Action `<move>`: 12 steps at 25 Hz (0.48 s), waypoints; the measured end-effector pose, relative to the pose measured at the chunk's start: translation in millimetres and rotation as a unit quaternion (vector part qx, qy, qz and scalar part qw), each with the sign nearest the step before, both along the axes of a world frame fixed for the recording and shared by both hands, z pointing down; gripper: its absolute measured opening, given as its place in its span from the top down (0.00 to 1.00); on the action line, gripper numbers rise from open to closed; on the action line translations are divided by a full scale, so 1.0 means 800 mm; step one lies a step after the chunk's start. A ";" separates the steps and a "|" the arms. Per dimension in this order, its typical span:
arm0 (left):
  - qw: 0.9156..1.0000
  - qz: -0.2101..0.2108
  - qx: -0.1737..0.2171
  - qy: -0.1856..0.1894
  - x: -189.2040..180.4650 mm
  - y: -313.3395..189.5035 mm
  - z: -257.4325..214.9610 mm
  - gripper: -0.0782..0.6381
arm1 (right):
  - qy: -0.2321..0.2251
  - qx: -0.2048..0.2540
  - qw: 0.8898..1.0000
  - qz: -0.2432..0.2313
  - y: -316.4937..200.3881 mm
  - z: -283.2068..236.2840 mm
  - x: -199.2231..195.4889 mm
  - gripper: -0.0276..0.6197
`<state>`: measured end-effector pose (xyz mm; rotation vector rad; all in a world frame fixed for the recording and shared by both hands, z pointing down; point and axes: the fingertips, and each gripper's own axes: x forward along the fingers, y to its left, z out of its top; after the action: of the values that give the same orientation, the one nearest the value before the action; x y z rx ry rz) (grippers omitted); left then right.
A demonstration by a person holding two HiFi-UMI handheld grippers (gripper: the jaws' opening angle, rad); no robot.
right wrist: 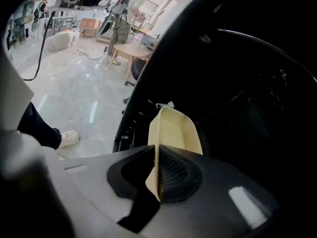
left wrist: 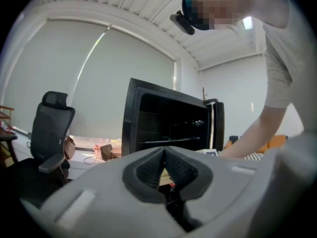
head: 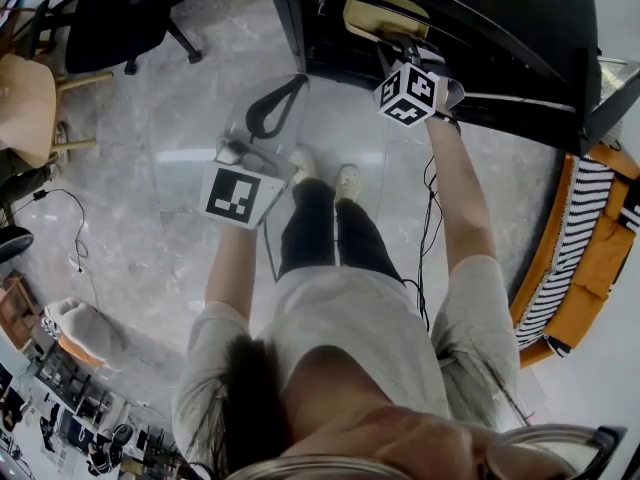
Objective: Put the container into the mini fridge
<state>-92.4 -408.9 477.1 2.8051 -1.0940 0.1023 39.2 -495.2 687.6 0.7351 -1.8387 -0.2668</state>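
Observation:
The black mini fridge (head: pixel 500 38) stands open at the top right of the head view, and it also shows in the left gripper view (left wrist: pixel 168 123). My right gripper (head: pixel 405 43) is shut on the rim of a cream plastic container (head: pixel 385 13), held at the fridge's opening. In the right gripper view the container (right wrist: pixel 173 128) sticks forward from the gripper (right wrist: pixel 157 167) into the dark fridge interior (right wrist: pixel 237 83). My left gripper (head: pixel 290 86) hangs over the floor in front of the fridge. It is shut with nothing in it (left wrist: pixel 164 155).
A black office chair (head: pixel 120 13) and a wooden chair (head: pixel 25 93) stand on the left. The fridge door (left wrist: pixel 218 125) is swung open at the right. An orange and striped piece of furniture (head: pixel 580 248) sits at the right edge. Cables (head: pixel 60 208) trail on the floor.

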 end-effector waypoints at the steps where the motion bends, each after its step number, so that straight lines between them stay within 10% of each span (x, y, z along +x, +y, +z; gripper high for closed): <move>1: 1.000 -0.001 0.000 0.000 -0.001 0.000 0.000 0.89 | 0.002 0.002 1.000 0.003 -0.003 0.000 0.002 0.92; 12: 1.000 -0.008 -0.004 -0.002 -0.005 -0.007 0.008 0.89 | 0.023 0.020 0.999 0.015 -0.031 0.004 0.017 0.92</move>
<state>-96.5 -414.5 483.5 2.7907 -1.1144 0.1098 52.4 -519.7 690.7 0.7784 -1.7815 -0.2997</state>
